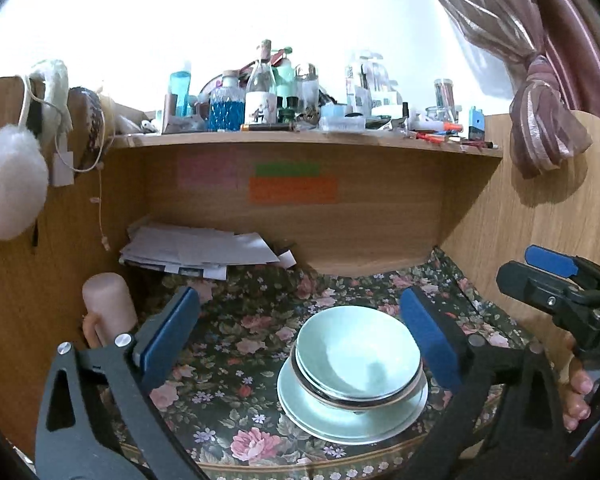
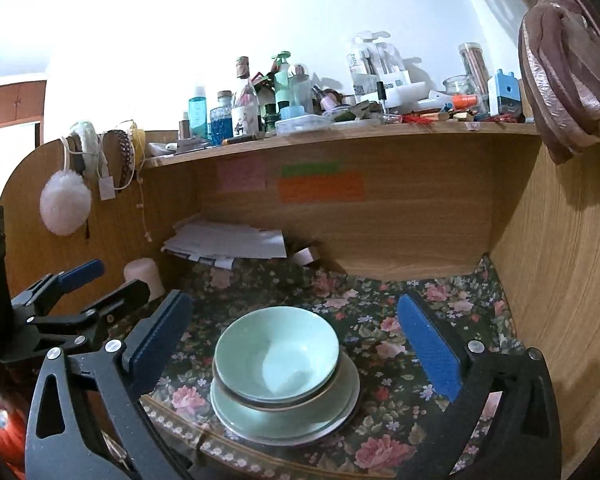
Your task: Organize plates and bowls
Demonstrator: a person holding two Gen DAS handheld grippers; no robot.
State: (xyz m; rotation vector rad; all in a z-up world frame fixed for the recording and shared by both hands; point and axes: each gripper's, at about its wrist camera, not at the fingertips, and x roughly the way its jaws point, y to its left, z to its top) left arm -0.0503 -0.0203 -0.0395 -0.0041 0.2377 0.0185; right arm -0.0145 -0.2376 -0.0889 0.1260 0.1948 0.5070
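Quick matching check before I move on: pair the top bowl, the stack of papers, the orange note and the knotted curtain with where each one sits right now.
1 top bowl
2 stack of papers
3 orange note
4 knotted curtain

A back panel under the shelf
B upper right, by the side panel
C nested in the dish stack
D back left of the floral cloth

Pairs: 1-C, 2-D, 3-A, 4-B
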